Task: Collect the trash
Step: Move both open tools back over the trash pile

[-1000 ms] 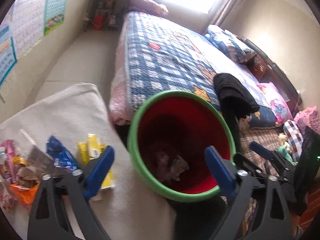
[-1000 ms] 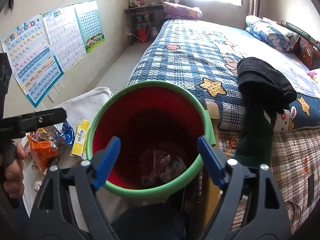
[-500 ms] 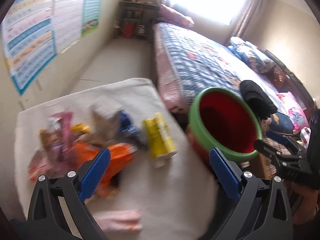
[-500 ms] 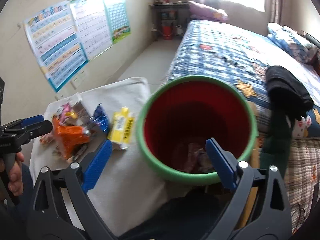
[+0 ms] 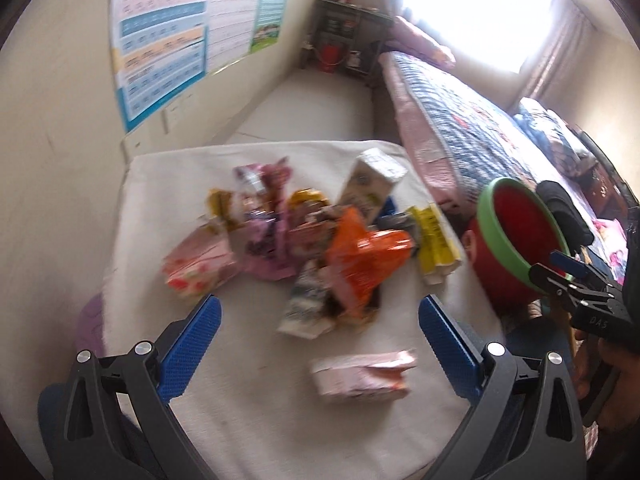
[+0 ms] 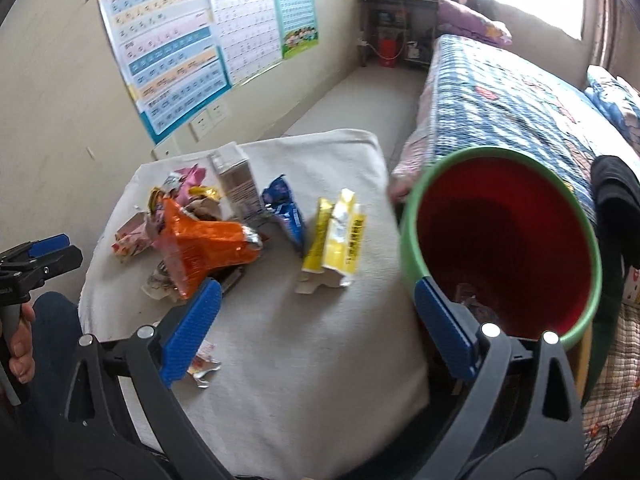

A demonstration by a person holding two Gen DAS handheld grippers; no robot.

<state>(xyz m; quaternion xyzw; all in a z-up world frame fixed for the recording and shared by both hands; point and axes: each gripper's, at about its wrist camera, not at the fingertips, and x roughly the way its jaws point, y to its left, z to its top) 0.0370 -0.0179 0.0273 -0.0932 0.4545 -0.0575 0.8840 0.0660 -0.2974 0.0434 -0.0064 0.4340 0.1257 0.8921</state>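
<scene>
A pile of wrappers lies on the white cloth-covered table: an orange wrapper, a yellow packet, a white carton, and a pink packet lying alone nearer me. My left gripper hangs open above the pile's near side, nothing between its fingers. To the right stands the red bin with a green rim, some trash at its bottom. My right gripper is over the table's edge beside the bin, below the yellow packet; its jaws are opening and empty.
A bed with a blue checked quilt runs behind the bin, a black garment draped on it. Posters cover the left wall. A dark shelf stands at the far end of the floor strip.
Both grippers have swung left, from over the bin to over the table and its trash. The right jaws have widened a little. The left view is blurred by motion.
</scene>
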